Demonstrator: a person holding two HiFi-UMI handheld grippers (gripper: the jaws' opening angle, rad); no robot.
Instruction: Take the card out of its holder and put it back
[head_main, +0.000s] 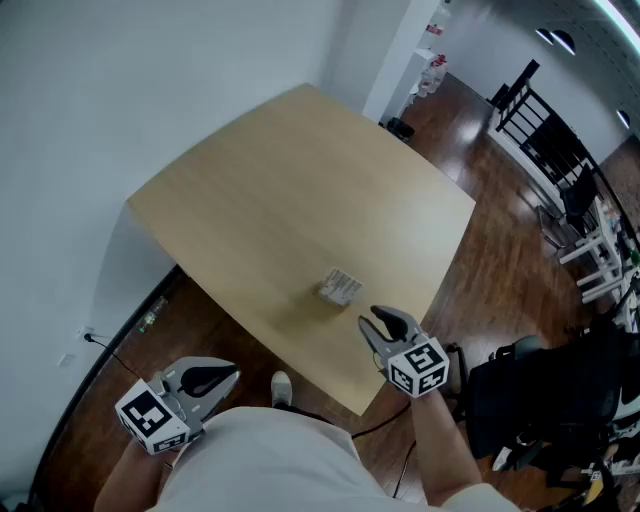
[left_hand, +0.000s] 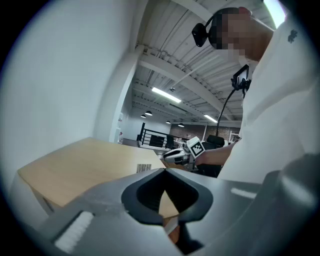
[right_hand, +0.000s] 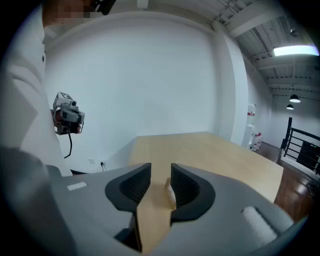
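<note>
A small card holder (head_main: 340, 287) with a striped card in it stands on the light wood table (head_main: 300, 180), near its front edge. My right gripper (head_main: 376, 319) hovers just right of and in front of it, jaws open. In the right gripper view the holder (right_hand: 169, 191) shows in the gap between the open jaws (right_hand: 160, 172), not touched. My left gripper (head_main: 230, 373) hangs off the table at the lower left, by the person's body, tips together and holding nothing. The left gripper view (left_hand: 165, 170) looks across the table (left_hand: 75, 165) to the holder (left_hand: 144, 167) and the right gripper (left_hand: 182, 152).
The table's front corner lies right below the right gripper. Dark wood floor surrounds it, with black equipment (head_main: 540, 400) at the right and a black railing (head_main: 530, 105) far back. A shoe (head_main: 282, 388) shows under the table edge. White wall runs on the left.
</note>
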